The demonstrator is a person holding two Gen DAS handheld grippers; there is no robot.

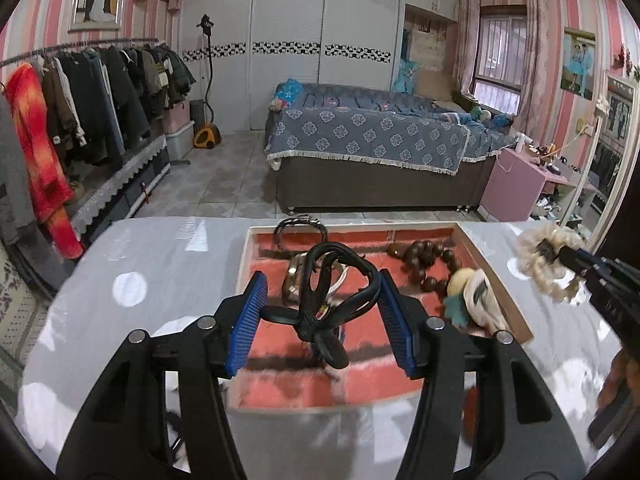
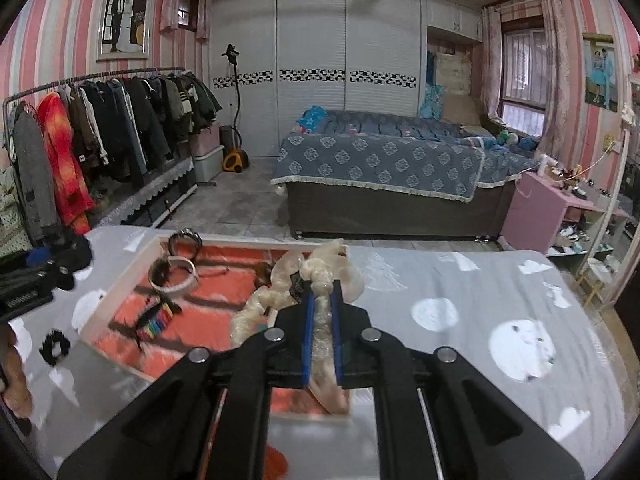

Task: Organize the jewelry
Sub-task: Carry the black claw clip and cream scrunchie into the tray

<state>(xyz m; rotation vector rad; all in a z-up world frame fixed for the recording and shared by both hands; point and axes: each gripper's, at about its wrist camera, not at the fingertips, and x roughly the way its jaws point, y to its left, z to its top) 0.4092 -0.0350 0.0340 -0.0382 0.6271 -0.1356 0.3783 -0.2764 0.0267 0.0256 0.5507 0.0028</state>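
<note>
Between left jaws: looped black hair clip (image 1: 336, 292), glossy, apparently plastic.

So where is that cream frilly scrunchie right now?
The cream scrunchie is pinched in the right gripper, lifted above the tray's right edge; the left wrist view shows it at far right.

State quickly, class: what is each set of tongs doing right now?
Left tongs: closed on a black hair clip, held above the tray.
Right tongs: shut on a cream scrunchie.
</note>
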